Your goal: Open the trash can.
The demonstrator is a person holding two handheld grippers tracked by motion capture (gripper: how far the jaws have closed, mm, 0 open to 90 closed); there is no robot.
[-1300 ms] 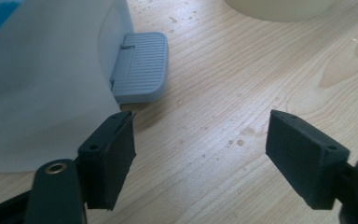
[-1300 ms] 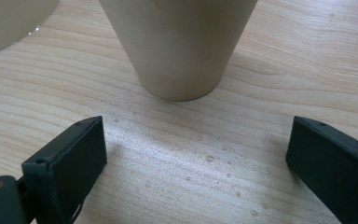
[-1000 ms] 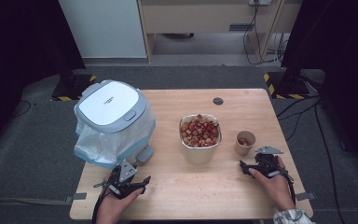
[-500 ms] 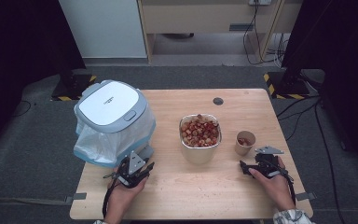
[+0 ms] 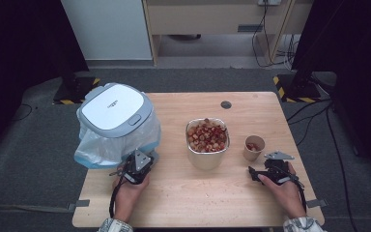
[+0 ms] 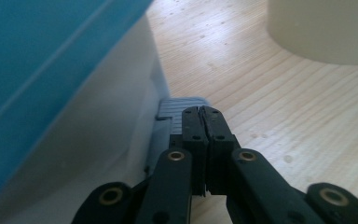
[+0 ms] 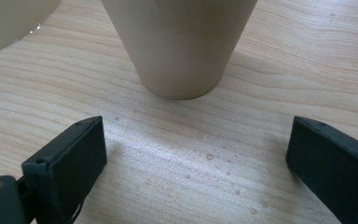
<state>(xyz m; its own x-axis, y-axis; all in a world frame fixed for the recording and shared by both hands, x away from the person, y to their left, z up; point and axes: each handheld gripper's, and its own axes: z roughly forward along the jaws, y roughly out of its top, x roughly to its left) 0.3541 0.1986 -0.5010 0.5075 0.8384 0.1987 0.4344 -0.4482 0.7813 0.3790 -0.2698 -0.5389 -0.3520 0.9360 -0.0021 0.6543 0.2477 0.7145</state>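
Note:
A pedal bin (image 5: 113, 108) with a white lid and a pale blue liner bag stands at the table's left. My left gripper (image 5: 140, 162) sits at its base. In the left gripper view its jaws (image 6: 203, 114) have just been closing and now meet with nothing between them, tips over the bin's grey ribbed pedal (image 6: 175, 106). My right gripper (image 5: 257, 170) rests on the table near the front right, open (image 7: 200, 154). A small tan paper cup (image 7: 186, 46) stands just ahead of its jaws, untouched. That cup (image 5: 254, 147) holds something red.
A metal bowl (image 5: 207, 154) heaped with small red pieces stands mid-table between the bin and the cup; its wall (image 6: 326, 28) shows to the right of the left gripper. A dark round grommet (image 5: 226, 104) sits near the table's far edge.
My left gripper has slid forward and to the right, up to the bin's base, and its jaws have gone from wide open to shut. The right gripper has stayed put.

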